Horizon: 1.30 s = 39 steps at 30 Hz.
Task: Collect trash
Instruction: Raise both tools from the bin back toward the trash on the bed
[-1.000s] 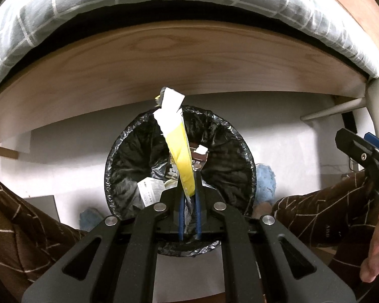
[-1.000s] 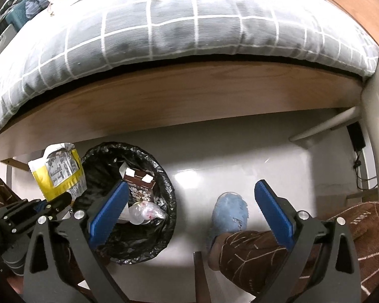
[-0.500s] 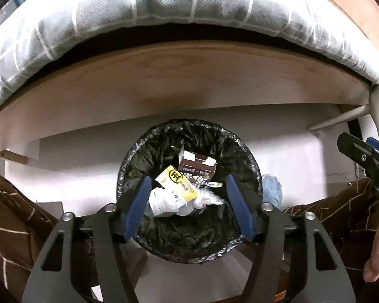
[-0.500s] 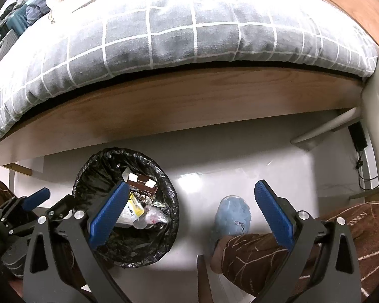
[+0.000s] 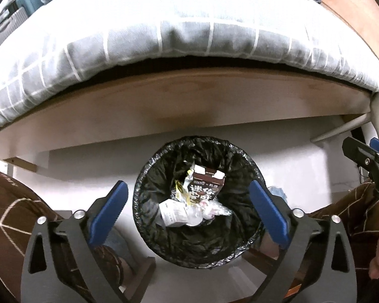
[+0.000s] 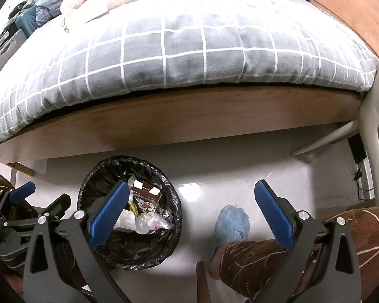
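A round bin lined with a black bag (image 5: 161,240) stands on the pale floor right under my left gripper (image 5: 187,186). Its jaws are opening and stand wide, with nothing between the blue pads. Inside the bin lie a brown drink carton (image 5: 206,186), a yellow and white wrapper (image 5: 183,189) and clear plastic (image 5: 212,209). The right wrist view has the bin (image 6: 139,255) at lower left, behind my open, empty right gripper (image 6: 192,185). The left gripper (image 6: 38,199) shows at that view's left edge.
A bed with a grey checked cover (image 6: 184,50) and a wooden side board (image 6: 189,118) runs behind the bin. The person's legs in brown patterned trousers (image 6: 265,260) flank it, with a blue slipper (image 6: 231,224) to its right. A pale furniture leg (image 6: 323,139) and cables (image 6: 361,176) are far right.
My left gripper went from shut on the yellow and white wrapper to wide open, and the wrapper dropped into the bin. Both grippers rose a little, showing more of the bed.
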{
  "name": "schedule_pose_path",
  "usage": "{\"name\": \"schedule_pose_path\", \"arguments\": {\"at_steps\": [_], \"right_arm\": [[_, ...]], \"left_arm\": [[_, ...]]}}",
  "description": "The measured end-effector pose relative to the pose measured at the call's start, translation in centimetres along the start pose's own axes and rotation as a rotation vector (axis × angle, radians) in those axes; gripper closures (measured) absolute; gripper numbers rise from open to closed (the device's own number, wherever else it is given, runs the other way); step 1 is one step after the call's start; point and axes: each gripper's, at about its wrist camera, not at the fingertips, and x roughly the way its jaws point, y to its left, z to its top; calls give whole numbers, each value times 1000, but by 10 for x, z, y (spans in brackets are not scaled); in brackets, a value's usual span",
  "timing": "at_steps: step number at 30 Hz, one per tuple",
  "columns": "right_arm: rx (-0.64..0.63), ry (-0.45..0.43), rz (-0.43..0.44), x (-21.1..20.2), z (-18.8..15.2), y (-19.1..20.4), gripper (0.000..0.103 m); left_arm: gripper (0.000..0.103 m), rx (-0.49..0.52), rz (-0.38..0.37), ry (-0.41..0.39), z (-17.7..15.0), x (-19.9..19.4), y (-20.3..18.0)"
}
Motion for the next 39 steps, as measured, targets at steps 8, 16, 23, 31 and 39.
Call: {"name": "schedule_pose_path", "arguments": {"at_steps": [8,16,23,31,39], "right_arm": [[-20,-32,5,-14,4,4,8],[-26,-77,23,-33,12,9,8],[-46,-108,31,-44,20,18,8],[-43,-152,51,-63,33,28,8],[-88,-191,71,-82,53,51,8]], "left_arm": [[6,-17,-6,-25,3,-16,7],[6,-36,-8,-55,7,-40,18],[6,-50,-9,-77,11,-58,25],[6,-63,-9,-121,17,-83,34],[6,-94,1,-139,23,-98,49]]}}
